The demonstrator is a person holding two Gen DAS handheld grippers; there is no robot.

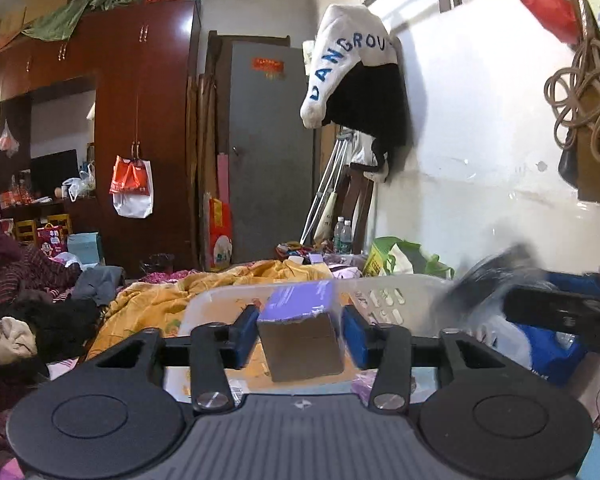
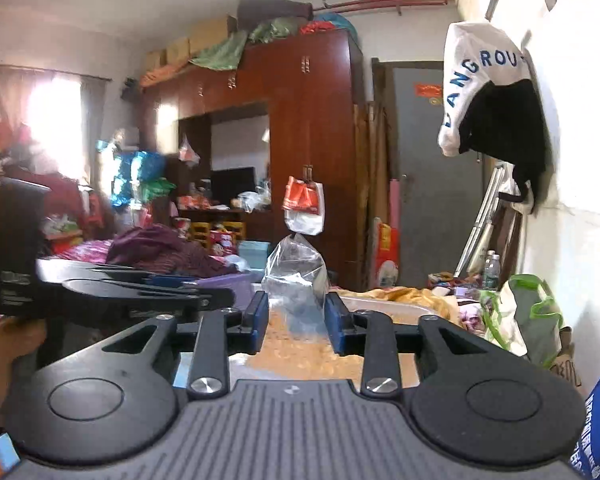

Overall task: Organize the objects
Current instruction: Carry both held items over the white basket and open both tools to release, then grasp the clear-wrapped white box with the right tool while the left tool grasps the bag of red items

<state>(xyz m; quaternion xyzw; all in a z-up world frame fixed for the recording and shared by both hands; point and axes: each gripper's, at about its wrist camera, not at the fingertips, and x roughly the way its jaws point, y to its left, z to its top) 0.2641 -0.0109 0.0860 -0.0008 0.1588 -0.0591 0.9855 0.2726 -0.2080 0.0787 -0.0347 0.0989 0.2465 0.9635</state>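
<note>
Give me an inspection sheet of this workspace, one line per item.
Surface: bed with a rumpled yellow quilt.
Job's things: purple-topped box between the left claw fingers, over the white basket; clear plastic bag in the right claw.
Clutter: dark clothes, green bag, water bottles.
Grippers: right shut on the bag; left pads beside the box, contact unclear.
Cables: coiled rope hanging on the wall.
Surroundings: wooden wardrobe, grey door, crutches, white jacket.
</note>
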